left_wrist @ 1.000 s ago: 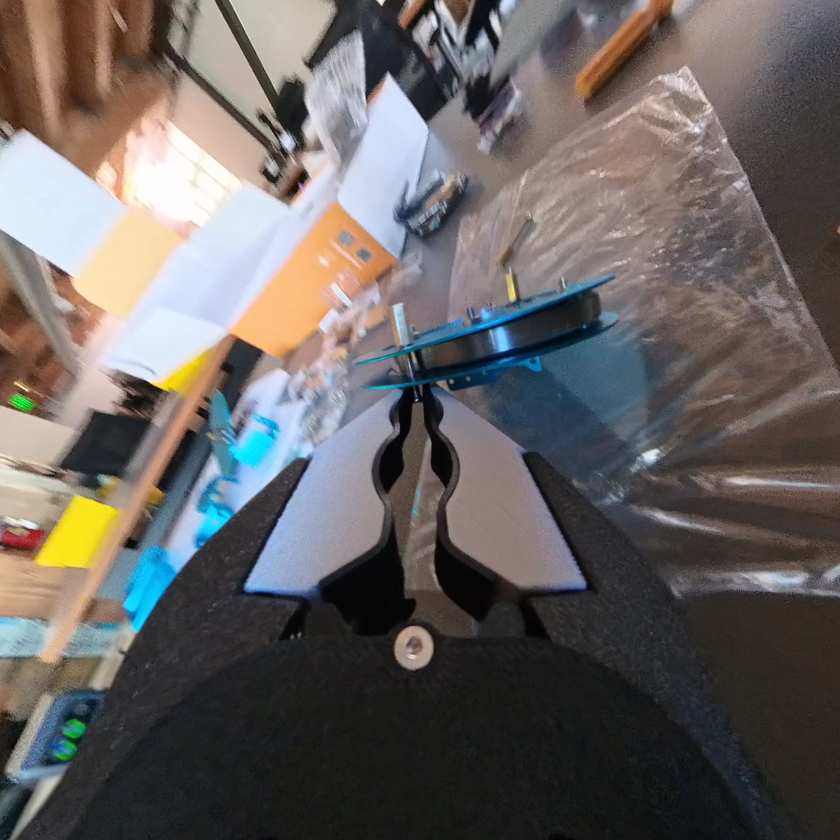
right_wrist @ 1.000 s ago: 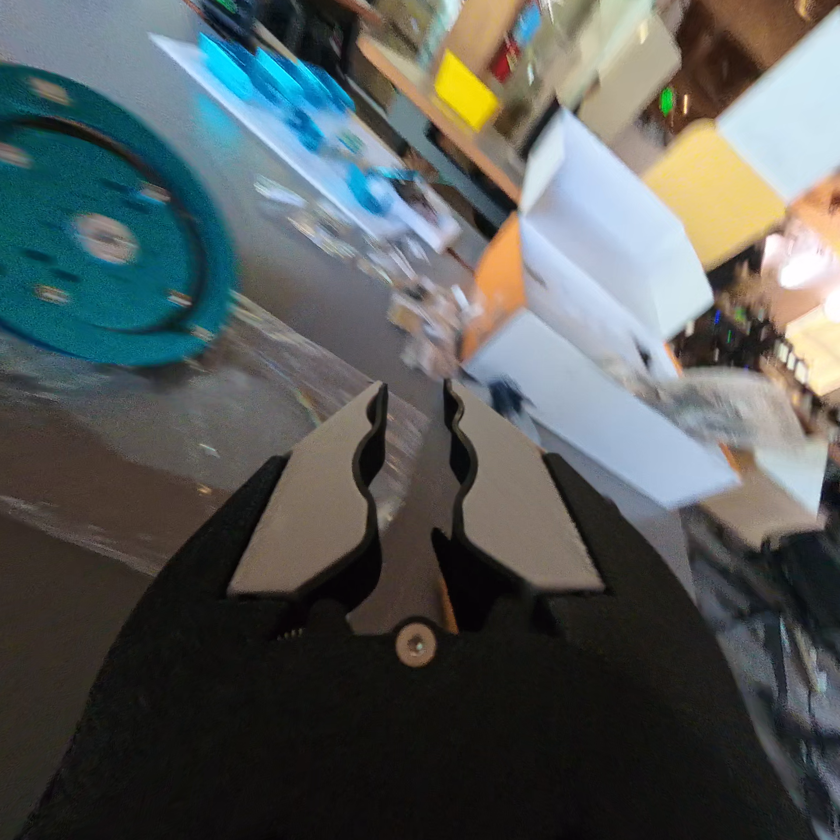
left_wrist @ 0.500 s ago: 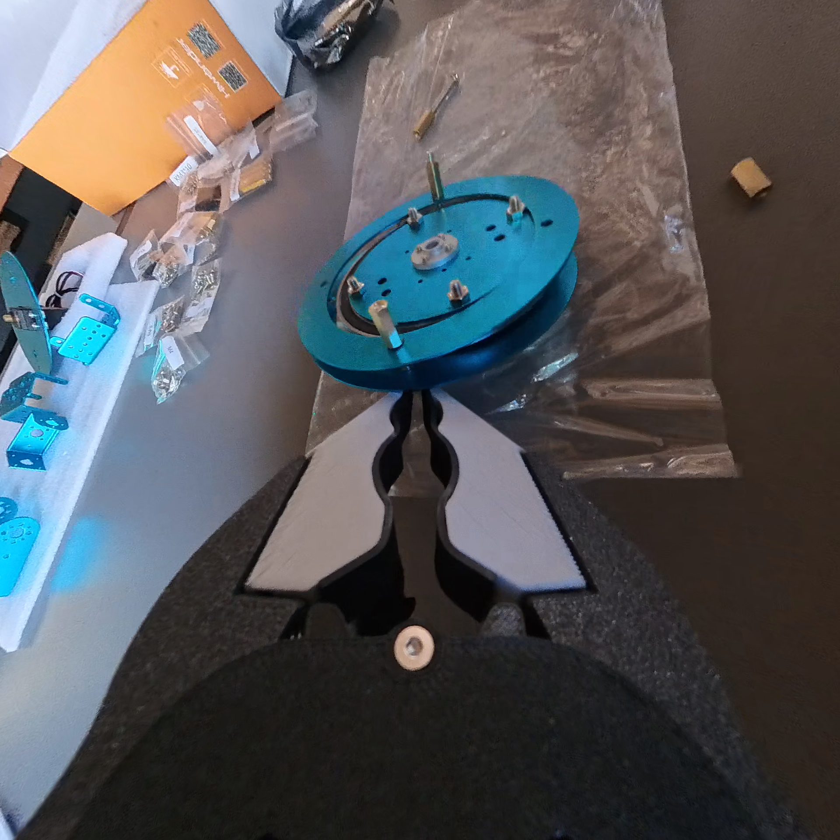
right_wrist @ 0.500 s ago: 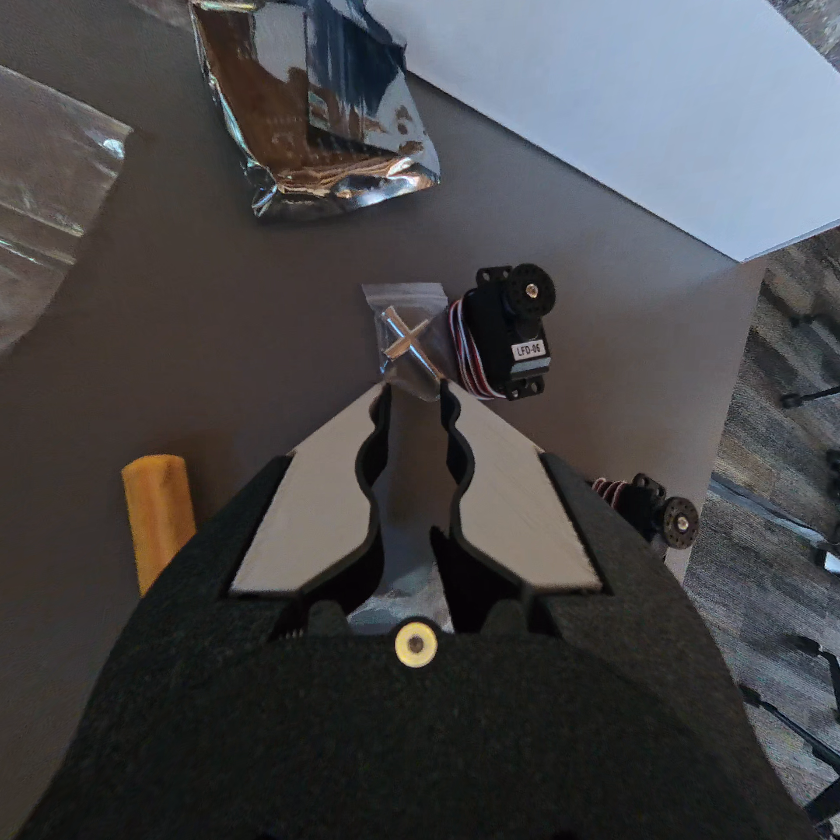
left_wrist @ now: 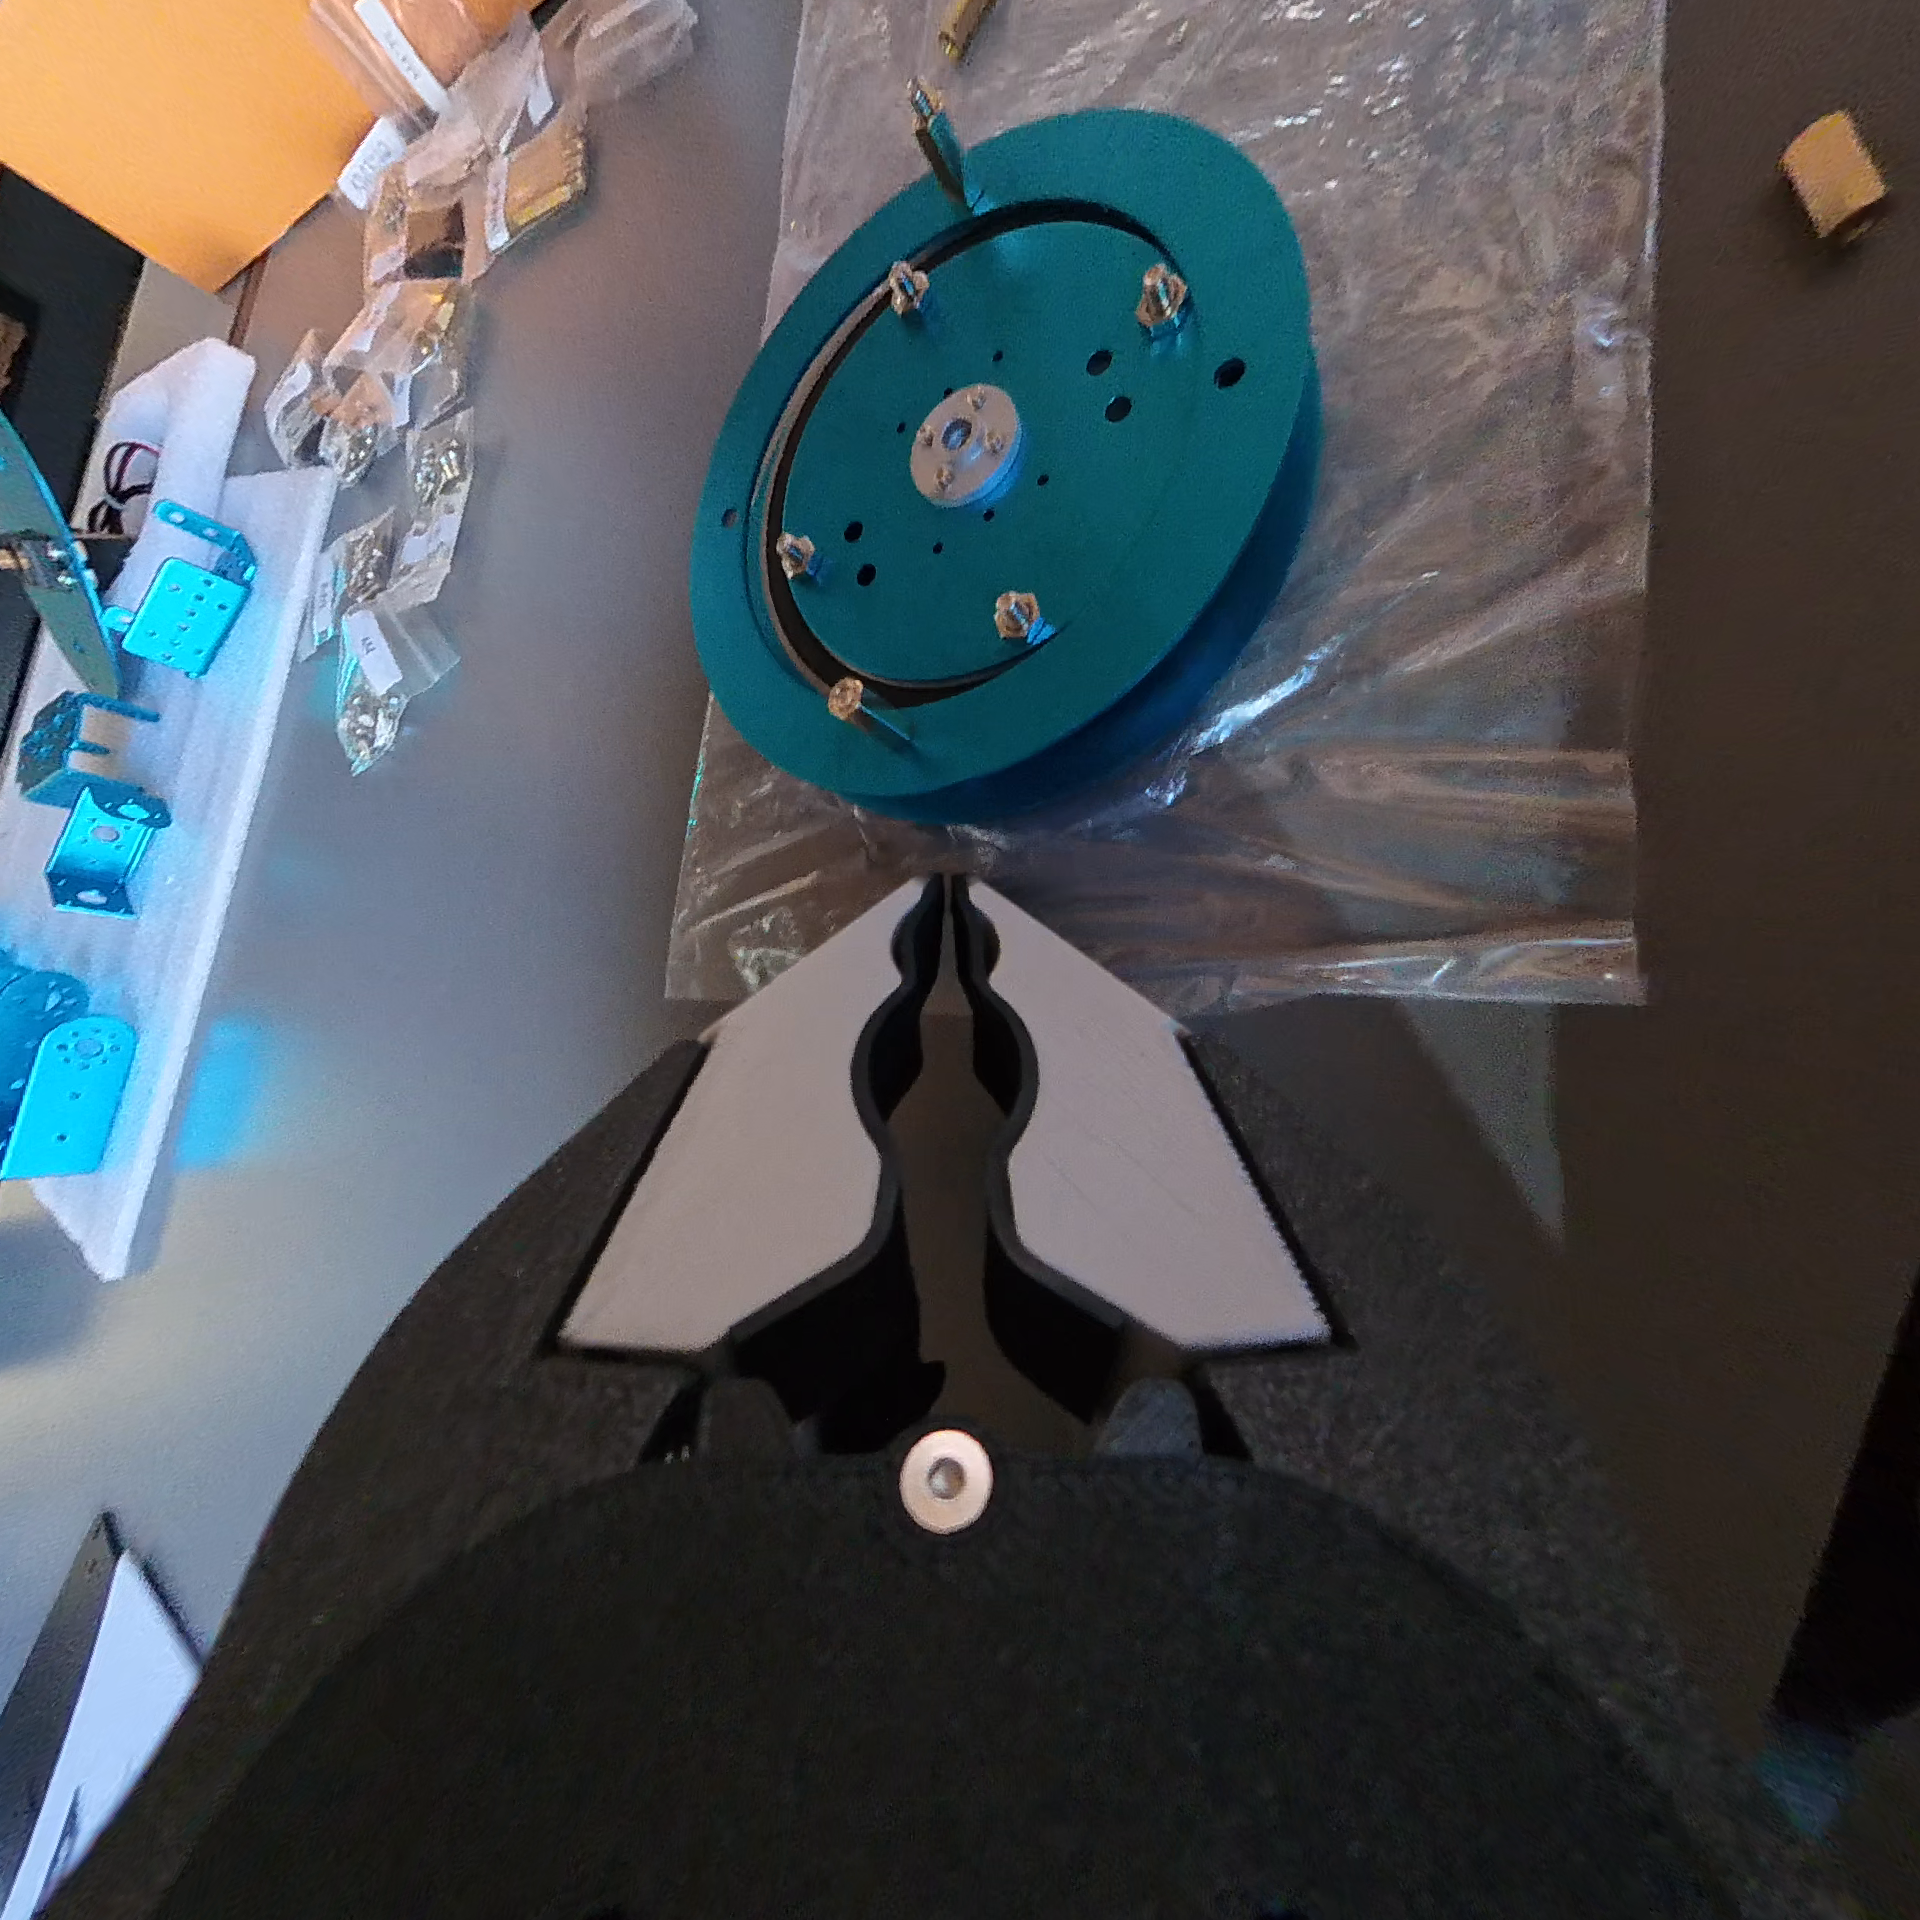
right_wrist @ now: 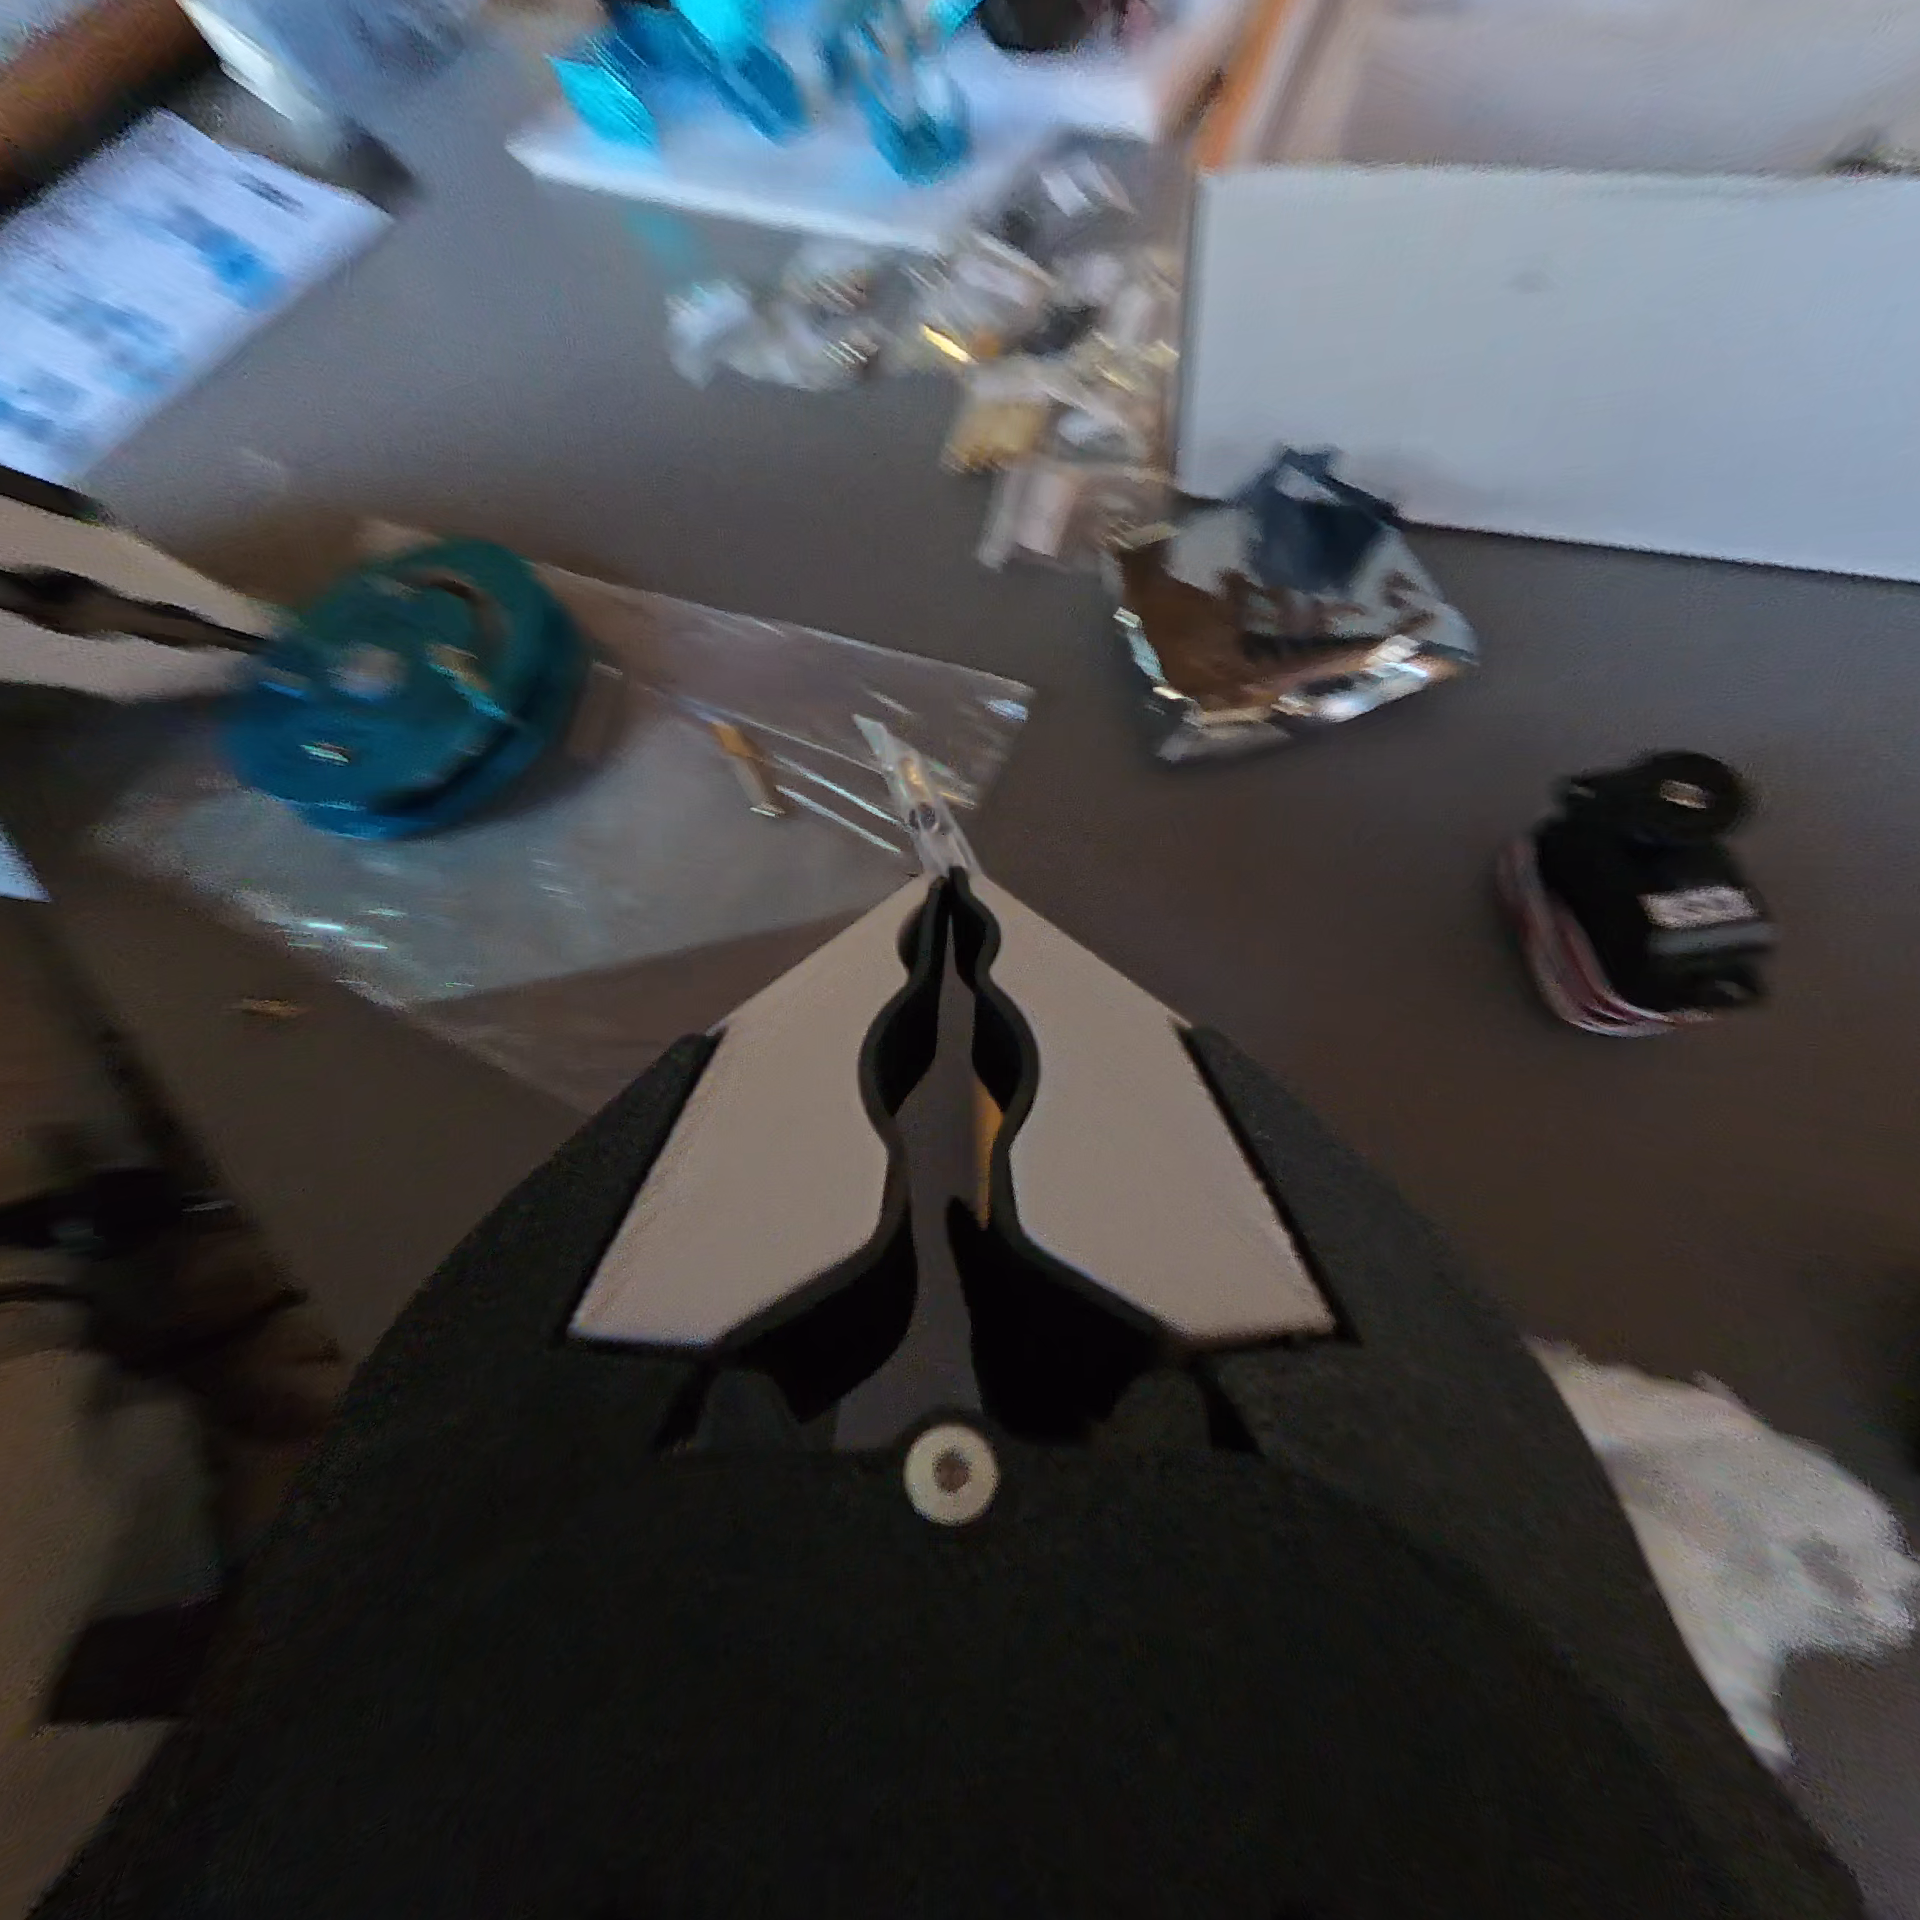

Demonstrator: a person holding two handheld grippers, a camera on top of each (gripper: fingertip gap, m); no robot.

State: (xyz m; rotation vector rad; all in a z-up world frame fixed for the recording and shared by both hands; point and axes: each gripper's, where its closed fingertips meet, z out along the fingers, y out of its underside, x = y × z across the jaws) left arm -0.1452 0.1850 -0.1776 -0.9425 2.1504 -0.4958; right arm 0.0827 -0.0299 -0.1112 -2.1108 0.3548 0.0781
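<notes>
My left gripper (left_wrist: 951, 885) is shut on the lower rim of a blue metal disc assembly (left_wrist: 1049, 520). It holds the disc tilted up over a clear plastic bag (left_wrist: 1455, 727). The disc carries brass standoffs and a silver hub. My right gripper (right_wrist: 943, 881) is shut on a small clear packet (right_wrist: 925, 805) with a silver part inside, held above the grey table. In the blurred right wrist view the disc (right_wrist: 405, 696) and the left gripper's fingers (right_wrist: 114, 623) show at the left, and the plastic bag (right_wrist: 623, 862) lies between.
A black servo (right_wrist: 1642, 904), a silver foil bag (right_wrist: 1288, 655) and a white box (right_wrist: 1558, 364) lie to the right. Small screw packets (left_wrist: 416, 416), blue brackets on white foam (left_wrist: 156, 623), an orange box (left_wrist: 156, 125) and a loose brass standoff (left_wrist: 1834, 192) surround the disc.
My right gripper has shut on the small clear packet beside the servo and swung left toward the disc. My left gripper has tipped the disc further, so its face shows more fully.
</notes>
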